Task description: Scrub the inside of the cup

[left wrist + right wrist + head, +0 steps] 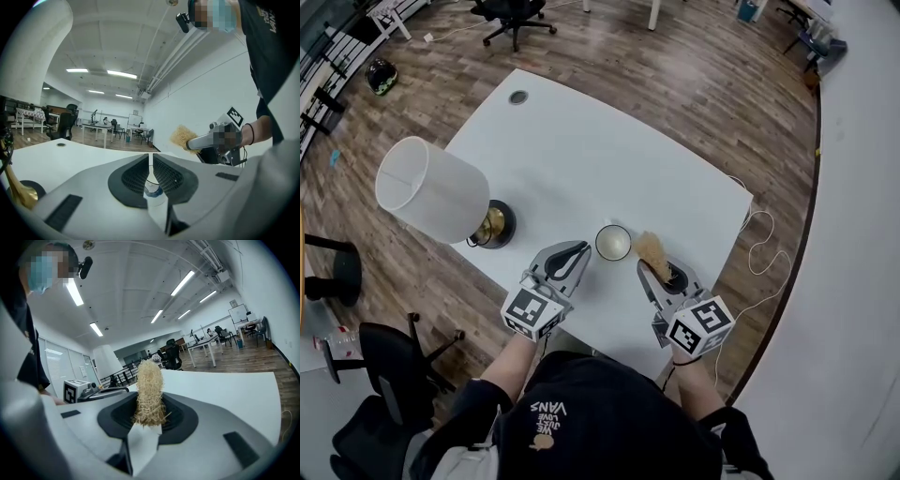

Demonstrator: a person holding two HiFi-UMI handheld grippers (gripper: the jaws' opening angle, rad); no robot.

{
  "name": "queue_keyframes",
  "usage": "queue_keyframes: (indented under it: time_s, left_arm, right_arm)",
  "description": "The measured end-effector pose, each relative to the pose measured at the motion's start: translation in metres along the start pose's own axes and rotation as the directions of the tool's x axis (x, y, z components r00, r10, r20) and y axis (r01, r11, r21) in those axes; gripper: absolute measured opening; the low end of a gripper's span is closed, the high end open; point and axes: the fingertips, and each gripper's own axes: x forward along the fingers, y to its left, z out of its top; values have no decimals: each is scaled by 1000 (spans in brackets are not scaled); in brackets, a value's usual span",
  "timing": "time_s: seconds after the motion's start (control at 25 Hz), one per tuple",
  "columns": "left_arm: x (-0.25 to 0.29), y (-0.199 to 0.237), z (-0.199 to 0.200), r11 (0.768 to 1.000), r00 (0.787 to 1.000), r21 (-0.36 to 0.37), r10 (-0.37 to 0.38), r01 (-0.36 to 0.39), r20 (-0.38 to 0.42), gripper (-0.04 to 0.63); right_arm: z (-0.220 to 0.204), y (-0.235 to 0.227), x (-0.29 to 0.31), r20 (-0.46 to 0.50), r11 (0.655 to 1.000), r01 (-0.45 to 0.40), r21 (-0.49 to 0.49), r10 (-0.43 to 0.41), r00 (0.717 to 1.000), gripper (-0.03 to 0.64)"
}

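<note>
A small white cup (613, 242) stands upright on the white table (581, 150), near its front edge. My left gripper (581, 251) lies just left of the cup with its jaws shut and nothing seen between them. In the left gripper view, a sliver of the cup (153, 190) shows through the narrow slit between the jaws of the left gripper (150, 158). My right gripper (652, 270) is just right of the cup. It is shut on a straw-coloured fibre scrubber (653, 248), which sticks out past the fingertips. The right gripper view shows the scrubber (149, 383) upright in the jaws.
A table lamp with a white shade (431, 187) and a brass base (495, 225) stands at the table's left front. A round cable hole (518, 97) is at the far corner. A white cable (761, 251) hangs off the right edge. A black chair (370, 366) is beside the person.
</note>
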Motion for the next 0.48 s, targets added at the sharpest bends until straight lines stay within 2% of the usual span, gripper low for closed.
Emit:
queue_keyframes:
  time_s: [0.2, 0.32, 0.48]
  left_arm:
    - [13, 1, -10, 999, 1000, -17, -27, 27, -8, 32]
    - [22, -1, -20, 999, 998, -27, -47, 46, -30, 146]
    - [30, -1, -31, 998, 997, -24, -54, 53, -54, 224]
  right_arm:
    - [-2, -7, 3, -16, 1000, -4, 3, 4, 1000, 100]
    - [-6, -9, 4, -23, 1000, -4, 9, 4, 1000, 100]
    - [-11, -13, 7, -35, 1000, -8, 14, 8, 999, 100]
